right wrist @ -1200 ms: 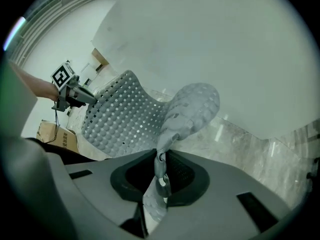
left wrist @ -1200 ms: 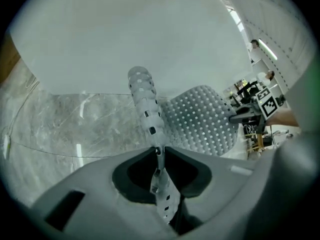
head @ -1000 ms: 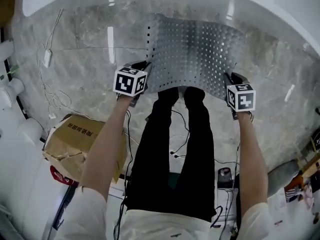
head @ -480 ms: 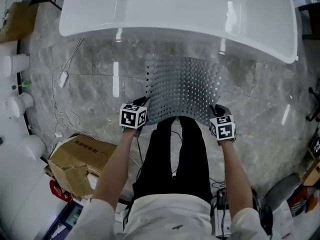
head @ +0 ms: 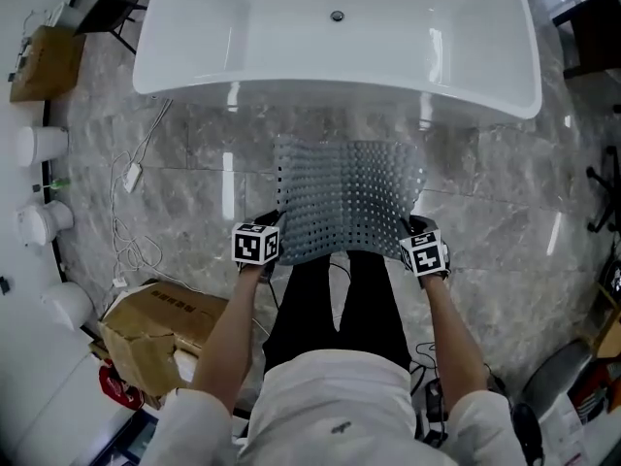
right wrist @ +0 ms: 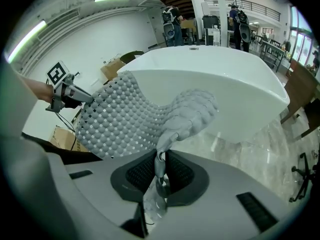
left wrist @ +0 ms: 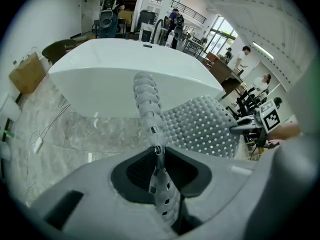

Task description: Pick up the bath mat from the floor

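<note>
The bath mat sat in the middle of the head view, just below the white bathtub that filled the top of the frame. It was held by its two near corners. The left gripper had its jaws clamped on the lower left corner; in the left gripper view the perforated edge ran straight up out of the nearly closed pads. The right gripper had its jaws pinched on the lower right corner in the same way, with the mat's edge bunched between the pads in the right gripper view. Between the two grips the studded sheet sagged and curled, and its far edge reached toward the tub. The marble floor showed on both sides of it and beneath it in the gripper views. By that, the pickup looked essentially done, with both corners secured and the mat apparently clear of the floor. Whether its far edge hung fully free could not be told for certain, so at most a little more lift seemed left
</note>
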Tool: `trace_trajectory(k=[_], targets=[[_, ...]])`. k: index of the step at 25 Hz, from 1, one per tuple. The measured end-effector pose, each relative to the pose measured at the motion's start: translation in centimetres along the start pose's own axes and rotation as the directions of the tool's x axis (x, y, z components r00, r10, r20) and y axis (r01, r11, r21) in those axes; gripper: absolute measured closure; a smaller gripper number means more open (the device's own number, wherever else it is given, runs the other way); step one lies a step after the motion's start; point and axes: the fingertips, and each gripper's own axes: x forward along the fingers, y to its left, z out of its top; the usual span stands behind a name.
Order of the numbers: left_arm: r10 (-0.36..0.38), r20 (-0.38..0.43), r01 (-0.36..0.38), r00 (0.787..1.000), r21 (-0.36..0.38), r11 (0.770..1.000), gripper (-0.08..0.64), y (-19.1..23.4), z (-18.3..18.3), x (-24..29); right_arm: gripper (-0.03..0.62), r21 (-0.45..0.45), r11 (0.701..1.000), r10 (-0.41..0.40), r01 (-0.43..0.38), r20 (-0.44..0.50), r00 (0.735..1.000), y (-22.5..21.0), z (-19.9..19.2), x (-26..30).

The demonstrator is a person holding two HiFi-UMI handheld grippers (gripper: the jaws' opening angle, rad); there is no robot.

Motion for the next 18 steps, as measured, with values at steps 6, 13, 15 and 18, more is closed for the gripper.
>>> trace_trajectory(k=[6,13,15,18], targets=[[0.011,0.042,-0.012,0.999,0.01,1.0,0.495,-0.6,1.4,-3.3,0.543,-0.02,1.0,-0.022,0.022,0.02,1.0,0.1,0.9,-3.7],[0.032,0.111,-0.034,0.993,0.014,0.999,0.495,-0.6,3.3,-7.5,0.545,-0.06,0.997,-0.042,0.045,0.057,0.998,-0.8,2.5,-8.8],[0.024,0.137,-0.027,0.99,0.02,0.999,0.495,-0.3,3.9,-8.6,0.545,-0.069,0.996,-0.05,0.056,0.079,0.996,-0.6,3.4,-9.7],[0.029,0.191,-0.034,0.981,0.027,0.999,0.495,-0.4,5.2,-10.3,0.545,-0.106,0.993,-0.049,0.06,0.107,0.993,-0.1,5.2,-11.2]])
